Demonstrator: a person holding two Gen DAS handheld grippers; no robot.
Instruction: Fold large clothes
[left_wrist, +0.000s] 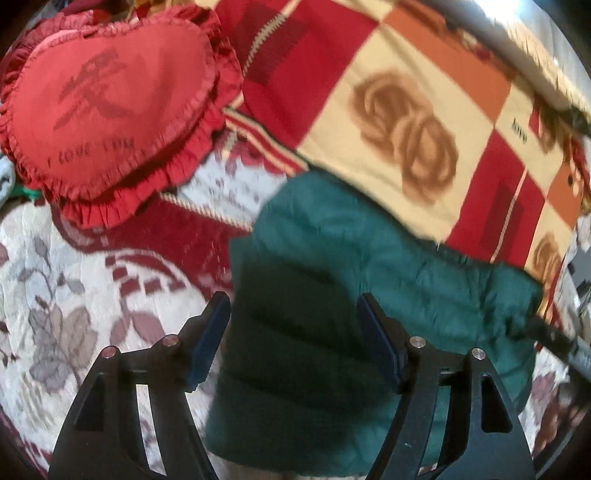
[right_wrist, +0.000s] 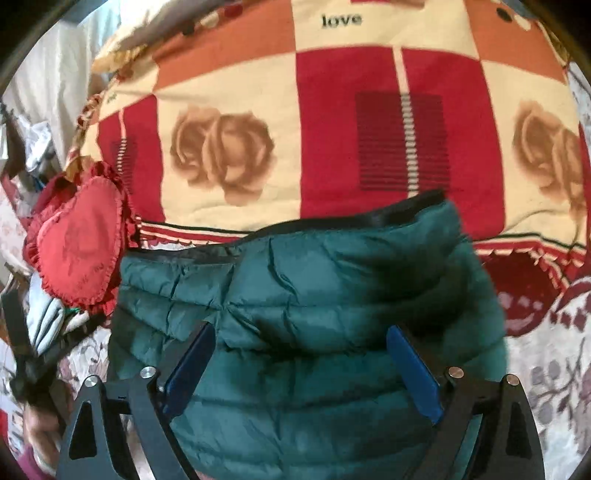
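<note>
I am looking down both grippers at a dark green quilted jacket (right_wrist: 306, 295), which is lying folded into a thick bundle on a floral bedspread (left_wrist: 55, 295). In the right wrist view the jacket is filling the centre and lower half of the frame, its black-lined edge running across the middle, just below a checked blanket (right_wrist: 332, 122) printed with roses and the word "love". My right gripper (right_wrist: 301, 363) is hanging over the bundle with its jaws standing wide apart; the blue pads (right_wrist: 413, 373) are sitting either side of the padded fabric without pressing on it, so nothing is being held.

In the left wrist view the jacket is occupying the lower centre and right of the frame, and my left gripper (left_wrist: 291, 339) is also standing open above it, one pad over the jacket's left border, the other over its middle (the fabric under them is in deep shadow, so I cannot tell how close the pads are to it). A red heart-shaped cushion (left_wrist: 110, 110) with a frilled edge is resting in the upper left of that frame, near the jacket but apart from it. At the lower left of the right wrist view, the other gripper's black frame is showing, blurred, with a hand (right_wrist: 40, 424) behind it.
</note>
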